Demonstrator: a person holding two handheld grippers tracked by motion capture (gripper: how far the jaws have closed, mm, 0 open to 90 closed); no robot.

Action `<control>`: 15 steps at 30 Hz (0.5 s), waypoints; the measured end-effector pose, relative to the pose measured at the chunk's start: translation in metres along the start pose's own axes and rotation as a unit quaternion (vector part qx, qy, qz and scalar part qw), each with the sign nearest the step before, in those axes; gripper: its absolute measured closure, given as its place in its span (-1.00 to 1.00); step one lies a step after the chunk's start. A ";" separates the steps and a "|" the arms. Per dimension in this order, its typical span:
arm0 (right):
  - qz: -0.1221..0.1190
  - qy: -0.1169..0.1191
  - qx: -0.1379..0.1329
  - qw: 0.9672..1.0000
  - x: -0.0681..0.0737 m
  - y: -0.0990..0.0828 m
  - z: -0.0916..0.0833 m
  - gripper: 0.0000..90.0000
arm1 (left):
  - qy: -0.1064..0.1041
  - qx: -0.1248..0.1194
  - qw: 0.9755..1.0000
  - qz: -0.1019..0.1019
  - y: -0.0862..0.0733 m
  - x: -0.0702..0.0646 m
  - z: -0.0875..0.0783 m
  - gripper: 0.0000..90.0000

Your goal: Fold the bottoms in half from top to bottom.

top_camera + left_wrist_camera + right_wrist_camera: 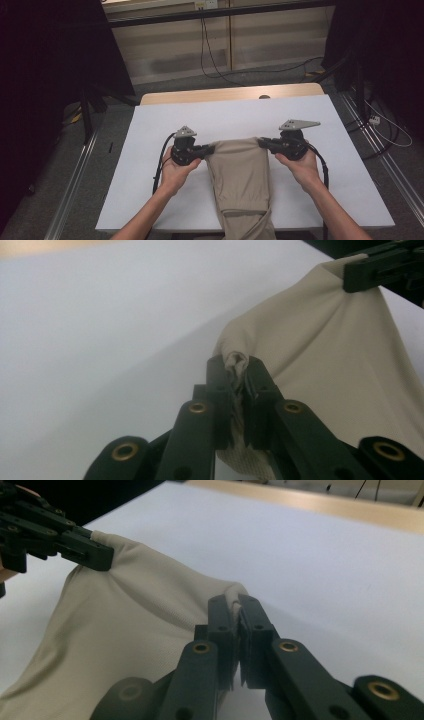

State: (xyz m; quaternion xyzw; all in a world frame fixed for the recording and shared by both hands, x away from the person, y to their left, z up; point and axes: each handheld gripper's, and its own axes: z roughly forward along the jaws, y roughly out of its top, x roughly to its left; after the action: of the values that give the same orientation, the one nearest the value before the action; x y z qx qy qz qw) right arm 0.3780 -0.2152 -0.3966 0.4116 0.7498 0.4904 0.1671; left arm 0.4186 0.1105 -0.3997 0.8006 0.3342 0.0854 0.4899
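- Beige trousers (242,180) lie nearest the camera in the high view, running from the near edge of the white table cover (150,165) up to about its middle; the fabric is a plain, finely knit tan cloth.
- Their far end is lifted off the cover and stretched between two held corners, so it sags in soft folds between them, as the left gripper view (345,355) and right gripper view (130,630) show.
- Near the cover's front edge, the legs show a crosswise fold and hang over the edge.
- Beyond the cover, a strip of bare wooden tabletop (230,93) shows at the far side, and past that black cables (220,70) trail over the floor below a pale wall.
- Nothing stands on the cover beside the trousers, and nothing blocks either hand.
- Left gripper (210,148) sits at the trousers' left corner, its jaws pressed together and pinching a bunched tuft of cloth (237,362).
- Right gripper (261,142) sits at the trousers' right corner, jaws likewise clamped on a gather of the fabric (235,592).
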 end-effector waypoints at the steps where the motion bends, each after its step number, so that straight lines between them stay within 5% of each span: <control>1: 0.002 -0.004 -0.010 1.000 -0.001 0.006 -0.001 0.91 | 0.002 -0.008 1.000 -0.006 0.006 0.003 0.000 0.87; 8: 0.003 -0.020 -0.056 0.998 -0.009 0.051 -0.011 0.91 | 0.022 -0.053 0.998 0.001 0.051 0.013 -0.005 0.87; 15: -0.002 -0.038 -0.073 0.997 -0.018 0.093 -0.011 0.91 | 0.042 -0.078 0.996 0.002 0.092 0.028 -0.004 0.87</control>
State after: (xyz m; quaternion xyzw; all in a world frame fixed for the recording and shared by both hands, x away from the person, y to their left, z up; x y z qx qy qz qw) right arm 0.4240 -0.2189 -0.3135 0.4148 0.7059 0.5275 0.2265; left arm 0.4795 0.1030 -0.3252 0.7564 0.3458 0.1457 0.5358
